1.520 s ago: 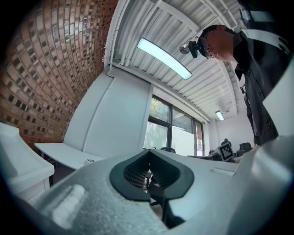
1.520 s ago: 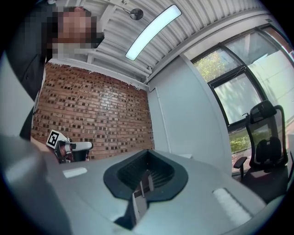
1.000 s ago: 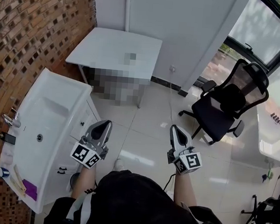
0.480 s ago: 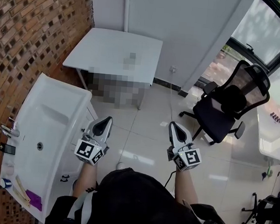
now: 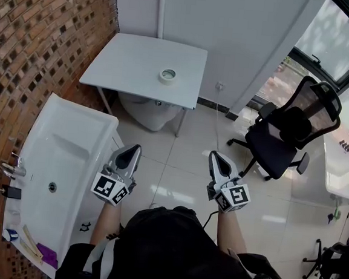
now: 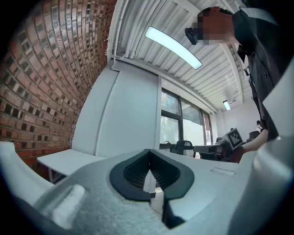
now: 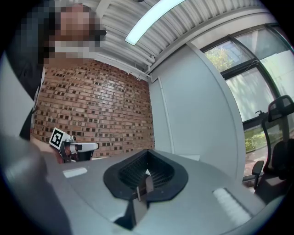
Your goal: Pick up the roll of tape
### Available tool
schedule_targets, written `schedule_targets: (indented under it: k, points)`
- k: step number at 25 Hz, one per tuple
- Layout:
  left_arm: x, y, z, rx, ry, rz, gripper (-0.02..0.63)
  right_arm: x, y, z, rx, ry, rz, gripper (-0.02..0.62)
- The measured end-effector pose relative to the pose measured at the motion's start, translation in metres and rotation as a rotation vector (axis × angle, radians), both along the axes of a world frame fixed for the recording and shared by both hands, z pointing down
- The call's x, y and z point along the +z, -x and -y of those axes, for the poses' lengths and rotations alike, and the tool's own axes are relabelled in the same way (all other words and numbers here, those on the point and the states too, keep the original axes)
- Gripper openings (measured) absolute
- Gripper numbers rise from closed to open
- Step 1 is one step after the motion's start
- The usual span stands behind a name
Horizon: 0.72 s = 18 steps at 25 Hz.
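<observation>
The roll of tape (image 5: 167,76), pale with a greenish rim, lies flat on the white table (image 5: 126,65) against the far wall. Both grippers hover over the floor tiles well short of that table, pointing toward it. My left gripper (image 5: 131,153) is shut with nothing in it; its ribbed pads meet in the left gripper view (image 6: 149,160). My right gripper (image 5: 216,159) is also shut and empty, its pads pressed together in the right gripper view (image 7: 146,161). The tape does not show in either gripper view.
A white sink counter (image 5: 70,151) runs along the brick wall at left, close to my left gripper. A toilet (image 5: 145,112) sits under the table. A black office chair (image 5: 284,136) stands at right, and a white desk (image 5: 340,171) beyond it.
Both grippers and the person have moved forward toward the table, side by side. The sink has slid down the left of the view. Both pairs of jaws stayed shut.
</observation>
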State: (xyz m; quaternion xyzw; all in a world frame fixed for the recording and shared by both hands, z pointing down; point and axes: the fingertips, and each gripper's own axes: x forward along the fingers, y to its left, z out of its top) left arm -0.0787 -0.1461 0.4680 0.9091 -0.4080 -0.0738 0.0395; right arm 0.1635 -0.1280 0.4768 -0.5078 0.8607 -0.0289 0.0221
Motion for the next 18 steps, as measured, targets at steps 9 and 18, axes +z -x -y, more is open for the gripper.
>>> schedule_targets:
  k: [9, 18]
  points:
    - [0.012, 0.004, 0.014, -0.028, 0.044, 0.002, 0.002, 0.008, -0.004, 0.025, -0.021, 0.031, -0.007, 0.005]
    - [0.004, 0.015, 0.050, -0.154, 0.030, -0.008, 0.002, 0.004, -0.001, 0.098, -0.126, 0.017, 0.010, 0.005]
